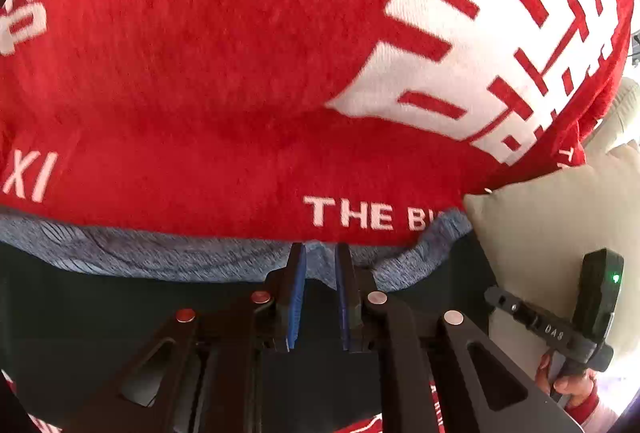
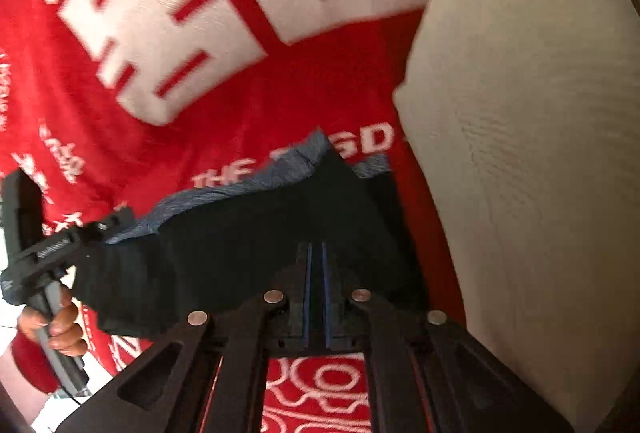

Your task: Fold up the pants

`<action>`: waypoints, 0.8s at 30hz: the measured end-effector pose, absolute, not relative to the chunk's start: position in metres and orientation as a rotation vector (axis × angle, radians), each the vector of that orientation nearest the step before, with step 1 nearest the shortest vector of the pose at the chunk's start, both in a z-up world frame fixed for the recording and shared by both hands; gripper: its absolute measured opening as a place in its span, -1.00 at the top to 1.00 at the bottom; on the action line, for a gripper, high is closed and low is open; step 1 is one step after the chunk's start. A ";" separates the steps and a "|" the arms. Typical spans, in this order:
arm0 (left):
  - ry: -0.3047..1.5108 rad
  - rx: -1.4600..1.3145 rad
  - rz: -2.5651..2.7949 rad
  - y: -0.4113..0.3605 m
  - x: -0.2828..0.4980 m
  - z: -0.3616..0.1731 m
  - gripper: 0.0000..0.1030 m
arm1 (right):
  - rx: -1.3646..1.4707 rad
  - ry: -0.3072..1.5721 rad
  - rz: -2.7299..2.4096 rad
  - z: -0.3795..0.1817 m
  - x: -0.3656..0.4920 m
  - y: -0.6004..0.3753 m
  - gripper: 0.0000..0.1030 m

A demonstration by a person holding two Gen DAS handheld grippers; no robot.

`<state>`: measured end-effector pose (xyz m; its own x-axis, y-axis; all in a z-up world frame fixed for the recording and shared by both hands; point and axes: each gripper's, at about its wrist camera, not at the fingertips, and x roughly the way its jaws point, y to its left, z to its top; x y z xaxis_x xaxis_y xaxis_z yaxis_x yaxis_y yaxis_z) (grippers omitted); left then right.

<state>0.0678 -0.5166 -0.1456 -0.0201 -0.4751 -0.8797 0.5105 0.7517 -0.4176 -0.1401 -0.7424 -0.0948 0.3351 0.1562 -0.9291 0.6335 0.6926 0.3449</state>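
Note:
The pants (image 1: 100, 297) are dark, with a heathered blue-grey waistband (image 1: 168, 253); they lie on a red blanket (image 1: 200, 73) with white lettering. My left gripper (image 1: 320, 257) stands at the waistband edge, its blue pads a small gap apart with a bit of the band between the tips. In the right wrist view my right gripper (image 2: 316, 253) is shut on the dark pants fabric (image 2: 240, 253), holding it up off the blanket (image 2: 280, 93). The other gripper shows at that view's left (image 2: 44, 257), and at the left wrist view's right (image 1: 576, 309).
A cream cushion (image 2: 520, 153) rises on the right, close to the pants; it also shows in the left wrist view (image 1: 560, 217). The red blanket covers the rest of the surface. A hand in a red sleeve (image 2: 60, 329) holds the left handle.

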 end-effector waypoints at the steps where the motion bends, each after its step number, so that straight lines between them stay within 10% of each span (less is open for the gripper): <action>1: 1.366 0.043 -0.779 -0.515 0.069 -0.140 0.62 | 0.783 1.218 -0.351 -0.094 -0.140 -0.740 0.82; 2: 1.349 0.056 -0.774 -0.513 0.070 -0.135 0.46 | 0.772 1.222 -0.348 -0.092 -0.140 -0.737 0.75; 4: 1.310 0.088 -0.743 -0.505 0.068 -0.126 -0.54 | 0.729 1.230 -0.367 -0.086 -0.141 -0.731 0.09; 6: 1.281 0.122 -0.736 -0.496 0.063 -0.120 -0.54 | 0.670 1.226 -0.402 -0.078 -0.144 -0.726 -0.11; 24: 1.406 0.326 -0.634 -0.484 0.025 -0.192 -0.54 | 1.023 1.010 -0.696 -0.118 -0.177 -0.717 0.07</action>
<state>0.0247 -0.4839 -0.1915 0.0373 -0.2166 -0.9755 0.5875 0.7944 -0.1539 -0.1767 -0.7166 -0.1180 0.3950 -0.0196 -0.9185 0.8512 0.3838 0.3579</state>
